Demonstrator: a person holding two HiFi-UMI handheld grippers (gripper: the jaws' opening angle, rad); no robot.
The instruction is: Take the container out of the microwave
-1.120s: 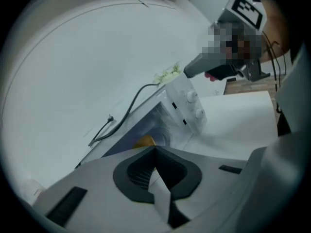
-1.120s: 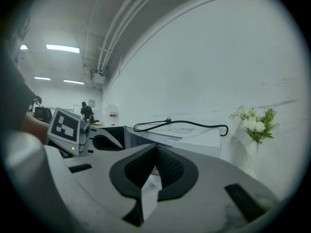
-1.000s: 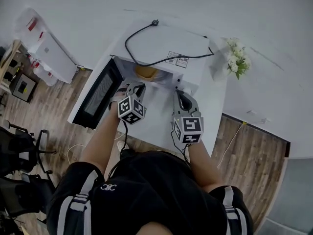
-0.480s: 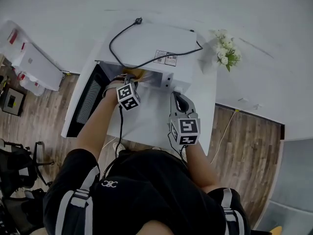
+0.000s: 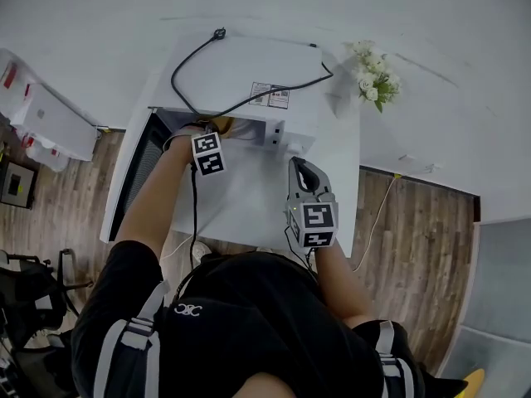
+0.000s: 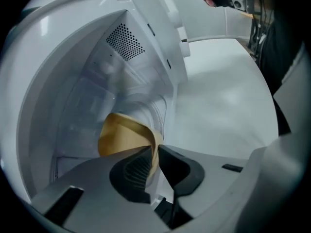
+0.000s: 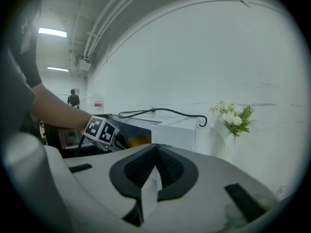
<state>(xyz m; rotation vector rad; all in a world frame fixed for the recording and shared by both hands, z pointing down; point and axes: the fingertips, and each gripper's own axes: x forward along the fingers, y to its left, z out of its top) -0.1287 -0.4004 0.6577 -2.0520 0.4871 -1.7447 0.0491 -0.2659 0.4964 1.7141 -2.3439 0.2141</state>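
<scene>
microwave (image 5: 249, 69) stands on the white table (image 5: 249, 210), door (image 5: 133, 177) swung fully out to the left, cavity mouth facing the person. bare table surface lies in front of the mouth, between the two grippers. the table's right edge runs just beside the right gripper (image 5: 300, 166). a black cord (image 5: 241, 102) trails across the microwave top; flowers (image 5: 369, 73) stand near its right rear corner, apart from both grippers.

left arm is stretched forward, forearm passing beside the open door, left gripper (image 6: 154, 152) inside the cavity. its jaws are clenched on the near rim of the tan container (image 6: 124, 137), which sits within the cavity, close to the side wall. right arm is bent, its gripper low over the table in front of the microwave's right end, pointing at it, jaws pressed together with nothing between them.

in the head view the microwave top covers the left gripper's jaws and most of the container. whether the container rests on the cavity floor or is raised cannot be told.
</scene>
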